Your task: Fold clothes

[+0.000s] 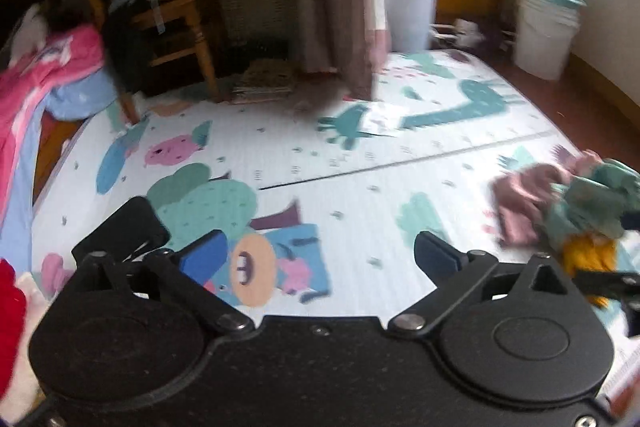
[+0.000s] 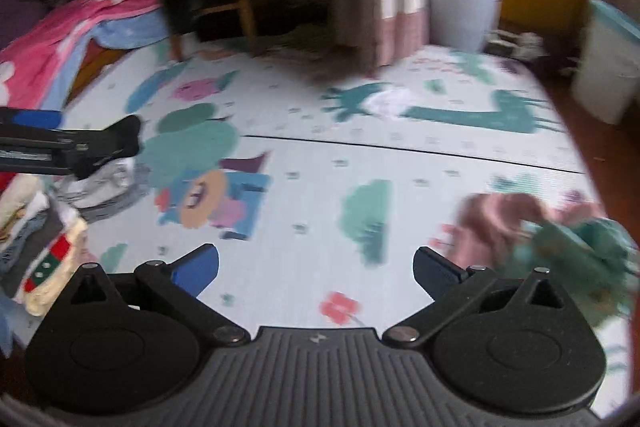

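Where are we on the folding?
Done: a stack of folded clothes sits at the mat's left edge. In hand: nothing; left gripper and right gripper are both open and empty. Left: the crumpled pile of mauve, green and yellow clothes.

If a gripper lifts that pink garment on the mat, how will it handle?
The pink garment lies crumpled, so probably floppy and light. It touches the green garment, which may drag along.

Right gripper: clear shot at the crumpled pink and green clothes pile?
Probably yes. The right gripper is open and empty, and only bare play mat lies between it and the pink and green clothes pile on its right.
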Available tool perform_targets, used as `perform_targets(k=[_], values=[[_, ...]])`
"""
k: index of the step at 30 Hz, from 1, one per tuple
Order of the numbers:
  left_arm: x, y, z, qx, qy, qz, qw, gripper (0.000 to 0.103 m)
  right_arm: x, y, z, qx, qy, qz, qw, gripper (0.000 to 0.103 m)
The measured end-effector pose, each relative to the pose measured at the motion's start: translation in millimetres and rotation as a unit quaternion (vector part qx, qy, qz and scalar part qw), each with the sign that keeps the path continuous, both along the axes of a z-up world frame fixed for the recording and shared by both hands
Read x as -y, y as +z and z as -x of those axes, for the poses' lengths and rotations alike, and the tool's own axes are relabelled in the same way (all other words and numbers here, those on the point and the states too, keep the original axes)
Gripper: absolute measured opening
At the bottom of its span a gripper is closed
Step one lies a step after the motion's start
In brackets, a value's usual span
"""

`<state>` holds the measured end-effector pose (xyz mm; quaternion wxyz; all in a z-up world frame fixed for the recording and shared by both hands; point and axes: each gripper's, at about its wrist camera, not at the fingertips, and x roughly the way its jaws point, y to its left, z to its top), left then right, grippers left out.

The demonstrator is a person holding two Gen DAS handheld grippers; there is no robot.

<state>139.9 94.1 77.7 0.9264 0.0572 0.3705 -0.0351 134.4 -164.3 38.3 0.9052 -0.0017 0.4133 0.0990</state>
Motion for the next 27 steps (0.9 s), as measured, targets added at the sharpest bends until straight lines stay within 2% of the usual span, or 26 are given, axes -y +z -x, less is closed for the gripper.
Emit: perform_targets(k=[5, 7, 10, 14, 18, 21, 24, 27], values=[[43, 21, 43, -0.012, -0.026, 0.012, 0.9995, 0.103, 39, 22, 43, 0.008, -0.034, -0.007, 0.999, 0.103], [54, 21, 58, -0.003, -0.020, 0.034, 0.9992, 0.103, 48, 30, 57, 0.011, -0.040, -0.012, 0.999, 0.103], [61, 11, 77, 0.010, 0.014, 0.061, 0.9980, 0.103, 58, 34, 74, 0.023, -0.044, -0.027, 0.998, 0.103], [76, -12, 92, -0.016, 0.020, 0.051, 0.9984, 0.103, 63, 23, 80, 0.007, -0.053, -0.031, 0.998, 0.103], [86, -33, 100, -0.034, 0.031, 0.014, 0.9988, 0.103, 58, 8, 81, -0.004, -0.052, -0.011, 0.999, 0.103], [85, -39, 106, -0.037, 0.045, 0.015, 0.9982, 0.103, 58, -5, 77, -0.030, -0.060, -0.025, 0.997, 0.103], [84, -43, 112, -0.041, 0.061, 0.021, 0.9971, 0.103, 52, -19, 78, -0.049, -0.060, -0.018, 0.997, 0.103], [86, -53, 114, -0.048, 0.074, 0.003, 0.9961, 0.103, 43, -30, 83, -0.061, -0.051, -0.006, 0.997, 0.103]])
